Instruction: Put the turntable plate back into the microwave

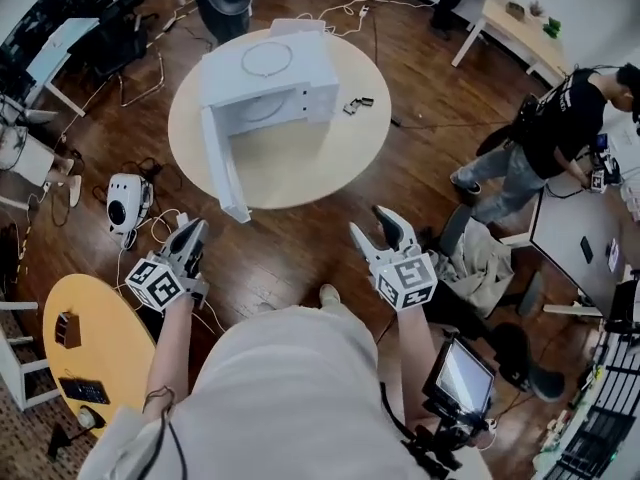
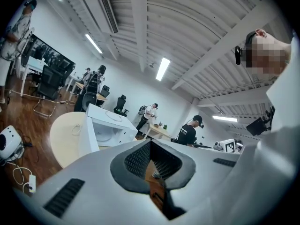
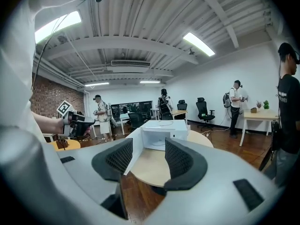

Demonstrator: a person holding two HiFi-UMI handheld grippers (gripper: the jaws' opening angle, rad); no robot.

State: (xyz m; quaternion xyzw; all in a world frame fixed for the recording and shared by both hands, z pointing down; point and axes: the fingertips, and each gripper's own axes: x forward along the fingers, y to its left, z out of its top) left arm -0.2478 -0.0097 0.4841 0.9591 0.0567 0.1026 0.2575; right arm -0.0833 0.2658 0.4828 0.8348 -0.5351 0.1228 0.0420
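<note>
A white microwave (image 1: 265,93) stands on a round pale table (image 1: 300,163) with its door (image 1: 222,168) swung open to the left. A thin ring (image 1: 267,60) lies on its top. Inside the cavity a pale round plate (image 3: 160,143) seems to lie on the floor; it is too small to tell more. Both grippers hang well short of the table, over the wooden floor. My left gripper (image 1: 190,236) is shut with nothing in it, its pads (image 2: 140,158) meeting. My right gripper (image 1: 382,230) is open and empty, and the microwave (image 3: 164,134) shows between its pads (image 3: 183,159).
Small dark items (image 1: 358,105) lie on the table's right side. On the floor at left are a white device (image 1: 125,203) and cables. A small yellow table (image 1: 95,348) is at lower left. A person (image 1: 560,128) stands by a desk at right, behind a draped chair (image 1: 480,263).
</note>
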